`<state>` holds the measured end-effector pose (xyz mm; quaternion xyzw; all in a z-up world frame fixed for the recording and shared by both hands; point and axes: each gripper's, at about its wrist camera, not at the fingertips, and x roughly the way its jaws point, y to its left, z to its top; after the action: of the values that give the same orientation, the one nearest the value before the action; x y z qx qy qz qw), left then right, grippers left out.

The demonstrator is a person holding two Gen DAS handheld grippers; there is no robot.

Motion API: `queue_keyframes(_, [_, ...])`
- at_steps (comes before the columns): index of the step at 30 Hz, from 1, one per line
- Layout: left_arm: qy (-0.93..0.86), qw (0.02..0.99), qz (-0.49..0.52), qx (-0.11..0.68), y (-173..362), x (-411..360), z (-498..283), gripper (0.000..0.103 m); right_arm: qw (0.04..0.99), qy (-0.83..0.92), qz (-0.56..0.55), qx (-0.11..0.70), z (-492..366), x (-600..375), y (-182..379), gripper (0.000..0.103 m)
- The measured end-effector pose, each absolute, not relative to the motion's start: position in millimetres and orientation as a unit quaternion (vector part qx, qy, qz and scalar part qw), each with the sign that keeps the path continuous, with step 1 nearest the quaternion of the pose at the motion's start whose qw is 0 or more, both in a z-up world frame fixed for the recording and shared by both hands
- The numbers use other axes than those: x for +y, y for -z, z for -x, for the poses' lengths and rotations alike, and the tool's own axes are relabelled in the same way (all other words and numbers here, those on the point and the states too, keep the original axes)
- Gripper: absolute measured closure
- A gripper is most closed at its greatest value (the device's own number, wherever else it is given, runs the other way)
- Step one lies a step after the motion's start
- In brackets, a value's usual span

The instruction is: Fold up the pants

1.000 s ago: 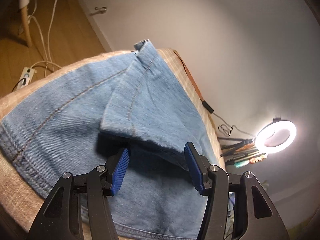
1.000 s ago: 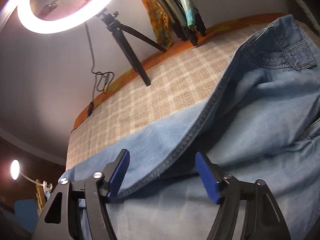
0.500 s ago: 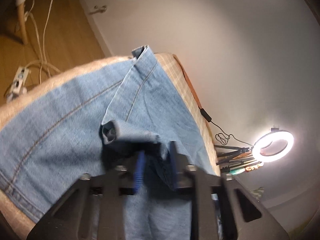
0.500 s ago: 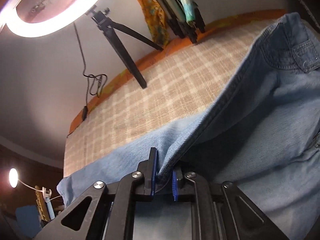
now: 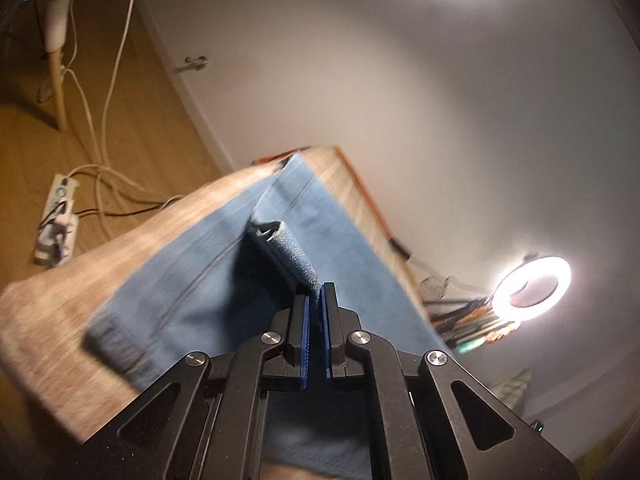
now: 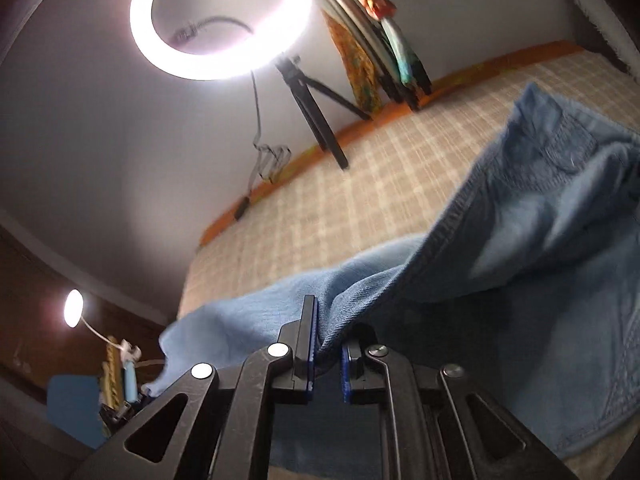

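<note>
Denim pants are lying on the checked bed while I'm clamping both the left gripper and right gripper on thin edges, risking slip-out mid-lift.

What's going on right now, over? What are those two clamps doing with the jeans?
Left gripper shut on jeans hem. Right gripper shut on seam edge. Both edges raised off the checked bedcover. Nothing blocking; ring light stands well behind.
</note>
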<state>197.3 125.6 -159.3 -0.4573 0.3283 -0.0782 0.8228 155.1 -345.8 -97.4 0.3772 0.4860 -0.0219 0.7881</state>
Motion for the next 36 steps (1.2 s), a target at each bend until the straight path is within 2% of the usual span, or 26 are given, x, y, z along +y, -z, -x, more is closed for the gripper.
queue_keyframes(6, [0.075, 0.821, 0.440, 0.354, 161.3, 131.0, -210.4, 0.100, 0.761, 0.036, -0.373, 0.530, -141.0, -328.1, 134.3, 0.096])
queue_keyframes(12, [0.111, 0.844, 0.416, 0.319, 109.1, 146.3, -203.2, 0.100, 0.792, 0.025, -0.364, 0.489, -138.6, -327.8, 81.5, 0.096])
queue_keyframes(15, [0.102, 0.841, 0.404, 0.344, 126.5, 153.2, -184.2, 0.100, 0.796, 0.026, -0.351, 0.492, -122.7, -314.4, 75.1, 0.096])
queue_keyframes(18, [0.080, 0.821, 0.406, 0.393, 164.6, 159.3, -177.6, 0.100, 0.768, 0.033, -0.346, 0.538, -104.8, -300.8, 112.1, 0.096])
queue_keyframes(20, [0.072, 0.809, 0.430, 0.394, 182.6, 165.8, -169.9, 0.100, 0.743, 0.044, -0.366, 0.558, -95.2, -297.5, 138.1, 0.097])
queue_keyframes(25, [0.073, 0.830, 0.395, 0.388, 167.1, 157.8, -168.5, 0.100, 0.740, 0.054, -0.358, 0.567, -89.2, -296.9, 151.6, 0.097])
queue_keyframes(32, [0.078, 0.843, 0.358, 0.393, 140.8, 157.9, -182.0, 0.100, 0.754, 0.048, -0.389, 0.527, -95.8, -309.3, 128.1, 0.097])
queue_keyframes(36, [0.087, 0.847, 0.299, 0.432, 135.6, 150.0, -190.8, 0.099, 0.760, 0.047, -0.348, 0.547, -98.6, -296.6, 126.0, 0.097])
